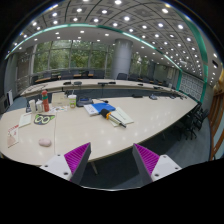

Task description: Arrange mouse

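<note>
My gripper point(112, 162) is open and empty, its magenta pads point(77, 155) spread wide above the near edge of a large pale conference table point(95, 130). A small pale rounded object point(45, 142), possibly the mouse, lies on the table far off to the left of the fingers, near the table's edge. It is too small to tell for sure. Nothing stands between the fingers.
On the table beyond the fingers lie a blue object point(103, 106) and papers or books point(121, 118). To the left are a red bottle point(44, 100), pale items point(42, 119) and a white sheet point(11, 135). Dark chairs point(194, 121) stand at the right. More desks point(95, 86) stand behind.
</note>
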Demonstrator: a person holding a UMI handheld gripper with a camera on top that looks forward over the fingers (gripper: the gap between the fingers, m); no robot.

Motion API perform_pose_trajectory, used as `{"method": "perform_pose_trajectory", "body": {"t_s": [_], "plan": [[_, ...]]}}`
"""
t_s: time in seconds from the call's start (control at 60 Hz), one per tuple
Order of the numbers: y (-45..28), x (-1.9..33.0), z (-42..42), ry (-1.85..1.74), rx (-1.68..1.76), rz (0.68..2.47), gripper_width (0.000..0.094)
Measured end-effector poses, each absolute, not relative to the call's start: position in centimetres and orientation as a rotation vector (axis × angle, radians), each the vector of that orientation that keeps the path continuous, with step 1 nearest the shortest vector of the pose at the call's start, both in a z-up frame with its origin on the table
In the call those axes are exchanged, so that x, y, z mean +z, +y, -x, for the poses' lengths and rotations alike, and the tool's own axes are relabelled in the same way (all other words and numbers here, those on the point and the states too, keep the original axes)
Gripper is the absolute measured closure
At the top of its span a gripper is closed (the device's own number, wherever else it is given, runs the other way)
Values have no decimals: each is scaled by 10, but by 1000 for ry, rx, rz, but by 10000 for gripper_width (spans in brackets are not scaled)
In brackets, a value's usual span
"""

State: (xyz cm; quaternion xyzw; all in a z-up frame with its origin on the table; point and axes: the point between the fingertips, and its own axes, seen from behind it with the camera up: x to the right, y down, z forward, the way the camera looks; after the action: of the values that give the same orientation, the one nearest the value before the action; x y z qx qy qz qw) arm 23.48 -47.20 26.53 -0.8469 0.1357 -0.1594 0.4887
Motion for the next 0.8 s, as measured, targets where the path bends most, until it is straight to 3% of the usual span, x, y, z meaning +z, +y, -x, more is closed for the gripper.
{"method": "perform_pose_trajectory", "body": {"t_s": [0.267, 0.483, 0.8], "plan": [[-479, 213, -217, 296, -342, 2126, 82], [-470, 129, -153, 161, -254, 2236, 77], [-345, 48, 0, -30, -34, 2224, 79]]}}
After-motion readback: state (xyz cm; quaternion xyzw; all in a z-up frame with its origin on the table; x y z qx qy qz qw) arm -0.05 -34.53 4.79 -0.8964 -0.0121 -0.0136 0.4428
